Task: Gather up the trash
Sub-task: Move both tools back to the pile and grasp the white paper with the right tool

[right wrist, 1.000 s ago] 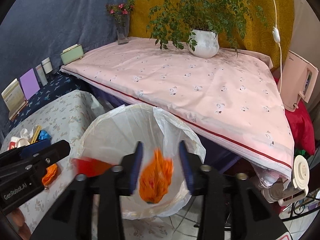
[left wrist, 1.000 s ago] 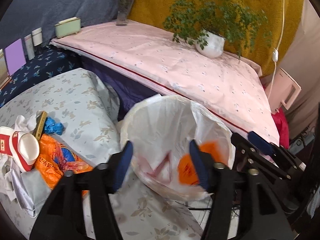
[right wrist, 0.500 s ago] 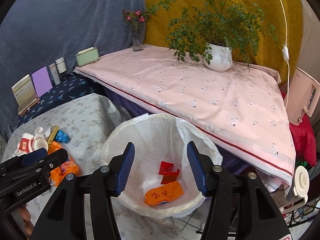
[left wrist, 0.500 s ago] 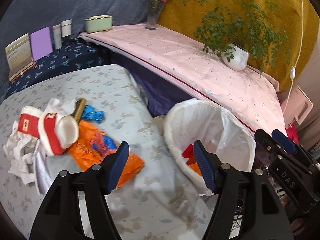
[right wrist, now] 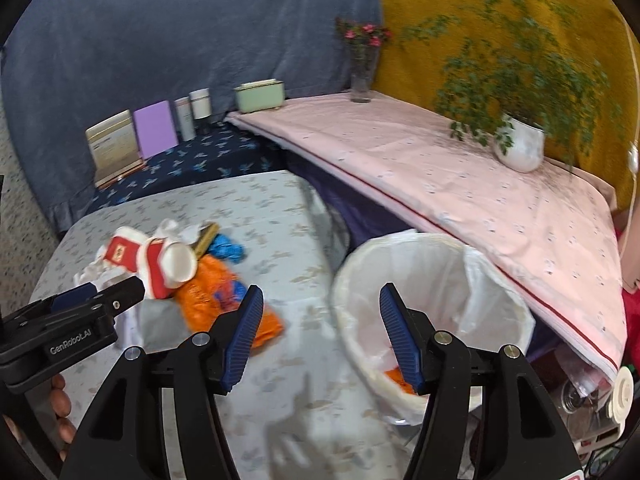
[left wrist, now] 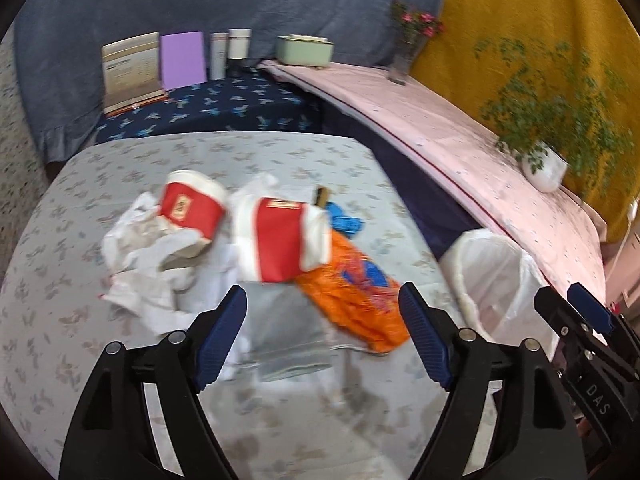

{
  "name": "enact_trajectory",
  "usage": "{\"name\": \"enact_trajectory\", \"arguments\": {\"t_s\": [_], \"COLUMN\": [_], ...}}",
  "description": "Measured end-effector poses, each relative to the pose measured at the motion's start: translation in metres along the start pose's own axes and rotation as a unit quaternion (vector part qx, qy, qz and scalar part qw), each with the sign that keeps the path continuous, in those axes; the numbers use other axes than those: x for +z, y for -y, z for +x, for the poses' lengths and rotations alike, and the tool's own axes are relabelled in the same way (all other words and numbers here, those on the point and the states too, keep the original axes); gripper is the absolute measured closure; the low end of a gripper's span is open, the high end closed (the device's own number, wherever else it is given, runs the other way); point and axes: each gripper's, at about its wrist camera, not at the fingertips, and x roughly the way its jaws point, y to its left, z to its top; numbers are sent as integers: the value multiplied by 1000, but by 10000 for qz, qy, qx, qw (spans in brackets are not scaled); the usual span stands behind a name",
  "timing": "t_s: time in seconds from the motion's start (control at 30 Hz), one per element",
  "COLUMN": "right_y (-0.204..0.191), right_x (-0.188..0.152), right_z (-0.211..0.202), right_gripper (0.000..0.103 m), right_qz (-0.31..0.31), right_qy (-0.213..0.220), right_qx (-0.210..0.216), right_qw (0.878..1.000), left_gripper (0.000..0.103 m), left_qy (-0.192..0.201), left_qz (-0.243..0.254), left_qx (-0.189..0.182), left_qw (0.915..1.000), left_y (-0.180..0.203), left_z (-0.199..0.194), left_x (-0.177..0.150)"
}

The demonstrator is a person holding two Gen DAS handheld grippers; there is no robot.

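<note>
My left gripper (left wrist: pixel 322 336) and right gripper (right wrist: pixel 320 334) are both empty, jaws opening, with the trash pile (left wrist: pixel 256 240) on the table (left wrist: pixel 120 168) beside the lined bin (right wrist: pixel 432 312).

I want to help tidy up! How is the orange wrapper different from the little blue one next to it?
The orange wrapper is far bigger than the blue wrapper. It lies stretched out and flattish with blue print on it, while the blue one is scrunched into a plain small ball. One red-and-white cup lies over the orange wrapper's end; the blue wrapper lies beside that cup. Both lie on the flowered tablecloth, not yet binned.
</note>
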Motion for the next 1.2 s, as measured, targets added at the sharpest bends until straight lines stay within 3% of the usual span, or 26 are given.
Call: {"name": "enact_trajectory", "arguments": {"t_s": [0.27,0.6,1.07,1.2], "right_y": [-69,-138,-192,-200], "right_x": [-6,-21,-36,-39], "right_z": [2,15,63,81], "right_gripper": [44,44,45,55], "right_qz": [-459,-899,-1144,-1104], "right_qy": [-128,-382,-858,-1051], "right_qx": [539,1015,1365,1460], "right_qw": [9974,9900,9803,9775], "left_gripper": [25,21,15,14], "left_qy": [23,-77,-310,-381], "left_qz": [-361,-771,-1125,-1212], "left_qx": [561,966,1044,989], "left_qw": [9978,9923,9877,9870], "left_y": [-66,-123,-165,-171], "left_z": [-16,-19,3,14], "left_x": [-11,-21,-27,-25]}}
